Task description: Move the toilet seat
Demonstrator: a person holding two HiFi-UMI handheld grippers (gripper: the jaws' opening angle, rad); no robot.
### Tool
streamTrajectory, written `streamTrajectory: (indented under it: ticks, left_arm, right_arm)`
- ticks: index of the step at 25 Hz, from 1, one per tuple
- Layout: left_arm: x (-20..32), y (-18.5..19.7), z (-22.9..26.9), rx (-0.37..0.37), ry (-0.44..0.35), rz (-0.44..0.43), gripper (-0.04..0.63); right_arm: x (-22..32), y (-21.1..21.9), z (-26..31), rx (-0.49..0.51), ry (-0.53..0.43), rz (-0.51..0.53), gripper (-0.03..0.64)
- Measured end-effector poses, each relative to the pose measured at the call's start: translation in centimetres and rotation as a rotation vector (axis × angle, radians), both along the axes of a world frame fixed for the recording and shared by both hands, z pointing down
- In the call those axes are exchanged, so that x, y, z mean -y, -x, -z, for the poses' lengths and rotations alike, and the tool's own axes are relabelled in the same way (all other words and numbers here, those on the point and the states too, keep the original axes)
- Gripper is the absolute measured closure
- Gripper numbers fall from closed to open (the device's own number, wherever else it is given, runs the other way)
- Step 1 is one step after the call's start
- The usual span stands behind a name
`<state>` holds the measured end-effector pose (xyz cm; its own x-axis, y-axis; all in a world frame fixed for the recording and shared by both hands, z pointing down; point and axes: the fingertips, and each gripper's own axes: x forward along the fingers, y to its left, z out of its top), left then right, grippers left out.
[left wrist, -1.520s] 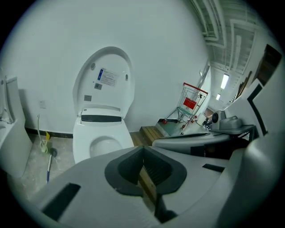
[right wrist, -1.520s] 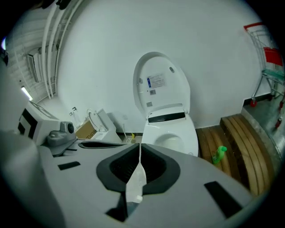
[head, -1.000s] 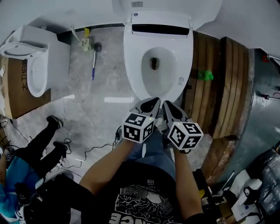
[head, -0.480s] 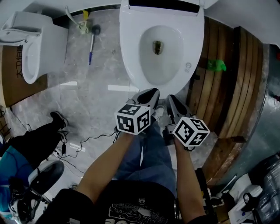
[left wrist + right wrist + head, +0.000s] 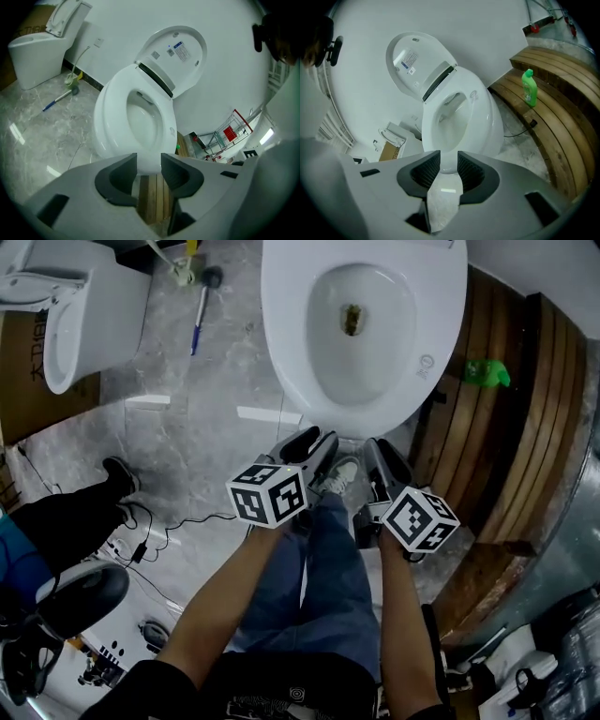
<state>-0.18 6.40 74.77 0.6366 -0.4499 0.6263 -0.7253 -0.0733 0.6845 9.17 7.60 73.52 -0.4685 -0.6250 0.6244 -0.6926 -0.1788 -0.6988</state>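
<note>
The toilet seat (image 5: 286, 352) lies down on the bowl, just ahead of both claws. The head view cuts off its rear and the raised lid (image 5: 190, 40). The print on the lid sticker (image 5: 181, 49) is too small to read. The left claw (image 5: 149, 161) and right claw (image 5: 449, 159) have just been opening. Their jaws stand apart with nothing gripped between them.

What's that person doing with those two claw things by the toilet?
A person stands in front of a toilet with a gripper in each hand. The left gripper and the right gripper both point at the front edge of the toilet seat, which lies flat with the lid up. Their jaws have just been opening and hold nothing; the seat has not been lifted yet.
</note>
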Motion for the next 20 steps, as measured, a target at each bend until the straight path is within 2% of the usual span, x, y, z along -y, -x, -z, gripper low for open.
streamTrajectory:
  ticks: [4, 7, 10, 20]
  left_arm:
    - [-0.4, 1.4, -1.6, -0.024, 0.028, 0.063, 0.423]
    - [-0.7, 1.8, -2.9, -0.051, 0.056, 0.067, 0.414]
    - [-0.6, 2.0, -3.8, -0.086, 0.069, 0.083, 0.405]
    - [0.2, 1.7, -4.9, -0.17, 0.072, 0.116, 0.385]
  right_arm:
    - [-0.6, 0.3, -1.8, 0.04, 0.026, -0.039, 0.477]
    - [-1.1, 0.4, -3.1, 0.073, 0.056, -0.075, 0.428]
    - [-1.3, 0.4, -4.4, 0.118, 0.084, -0.119, 0.409]
    - [0.2, 0.8, -5.5, 0.221, 0.07, -0.193, 0.397]
